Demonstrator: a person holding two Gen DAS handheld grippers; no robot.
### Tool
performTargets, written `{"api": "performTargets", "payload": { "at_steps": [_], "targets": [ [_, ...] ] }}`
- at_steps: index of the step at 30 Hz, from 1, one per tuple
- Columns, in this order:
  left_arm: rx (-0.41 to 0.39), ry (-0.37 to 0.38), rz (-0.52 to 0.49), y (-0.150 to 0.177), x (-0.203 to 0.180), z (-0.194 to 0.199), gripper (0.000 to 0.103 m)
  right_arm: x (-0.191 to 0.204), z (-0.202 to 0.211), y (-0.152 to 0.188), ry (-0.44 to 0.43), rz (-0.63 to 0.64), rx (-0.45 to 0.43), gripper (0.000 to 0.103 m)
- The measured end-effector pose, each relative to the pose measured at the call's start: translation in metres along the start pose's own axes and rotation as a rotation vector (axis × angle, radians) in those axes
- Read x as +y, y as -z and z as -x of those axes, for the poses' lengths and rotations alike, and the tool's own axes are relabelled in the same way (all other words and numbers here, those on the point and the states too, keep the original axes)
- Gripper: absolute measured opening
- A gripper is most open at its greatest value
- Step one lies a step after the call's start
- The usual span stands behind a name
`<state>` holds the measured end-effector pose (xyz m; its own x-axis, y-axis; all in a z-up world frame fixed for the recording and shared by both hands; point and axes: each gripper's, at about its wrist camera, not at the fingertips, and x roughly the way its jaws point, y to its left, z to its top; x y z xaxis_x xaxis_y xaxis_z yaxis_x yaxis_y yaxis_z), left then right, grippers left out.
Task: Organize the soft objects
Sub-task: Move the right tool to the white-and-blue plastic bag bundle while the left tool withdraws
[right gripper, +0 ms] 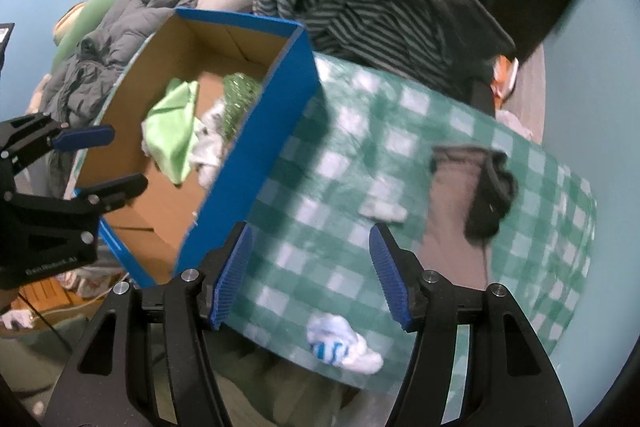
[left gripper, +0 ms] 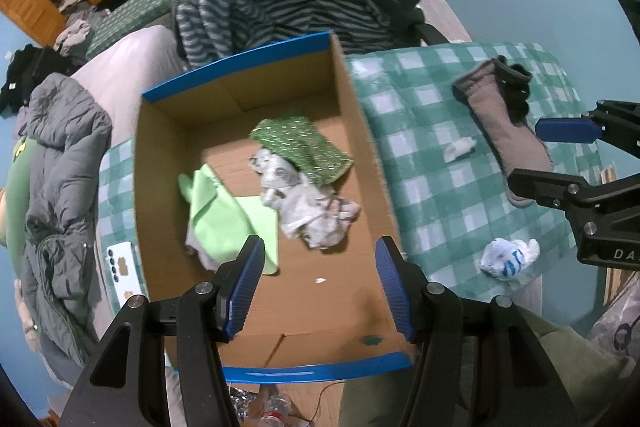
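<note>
**Both grippers empty, three soft bits left on the checked cloth**

Left gripper (left gripper: 320, 283) has its blue ribbed fingers (left gripper: 244, 287) spread wide with nothing between them, hanging over the near end of the open cardboard box with blue outer walls (left gripper: 240, 57), centre of the left wrist frame. Inside the box: a light green cloth (left gripper: 224, 223) at lower left, a crumpled white-and-grey printed cloth (left gripper: 308, 203) in the middle, and a dark green patterned cloth (left gripper: 308, 143) lying partly over it.

Right gripper (right gripper: 310, 279) is released too, fingers (right gripper: 390, 279) apart and holding nothing, over the table covered in green-and-white checked cloth (right gripper: 340, 167). Between those fingers, low in the right wrist frame, sits a balled white sock with blue stripes (right gripper: 340, 345). Further up there's a small white scrap of fabric (right gripper: 382, 211), and to the right a long grey-brown mitten with a dark cuff (right gripper: 452, 211) lying flat. That view is blurry.

Upper centre, behind the box: a grey striped garment (left gripper: 240, 7).
</note>
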<state>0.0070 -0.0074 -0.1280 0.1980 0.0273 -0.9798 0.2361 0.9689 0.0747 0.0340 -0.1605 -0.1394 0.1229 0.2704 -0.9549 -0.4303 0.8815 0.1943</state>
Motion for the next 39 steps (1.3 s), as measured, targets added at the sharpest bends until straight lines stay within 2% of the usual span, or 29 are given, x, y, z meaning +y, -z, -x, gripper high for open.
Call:
{"api": "performTargets", "payload": {
  "at_steps": [10, 24, 39],
  "targets": [
    [0.02, 0.046, -0.067, -0.001, -0.047, -0.005, 0.059, -0.032, -0.003, 0.041, -0.015, -0.018, 0.042, 0.063],
    [0.072, 0.074, -0.119, 0.02, -0.098, -0.024, 0.059, -0.046, -0.021, 0.085, -0.025, 0.026, 0.104, 0.064],
    [0.142, 0.063, -0.108, 0.048, -0.121, -0.047, 0.059, -0.049, -0.056, 0.116, -0.07, 0.117, 0.173, 0.065]
  ]
}}
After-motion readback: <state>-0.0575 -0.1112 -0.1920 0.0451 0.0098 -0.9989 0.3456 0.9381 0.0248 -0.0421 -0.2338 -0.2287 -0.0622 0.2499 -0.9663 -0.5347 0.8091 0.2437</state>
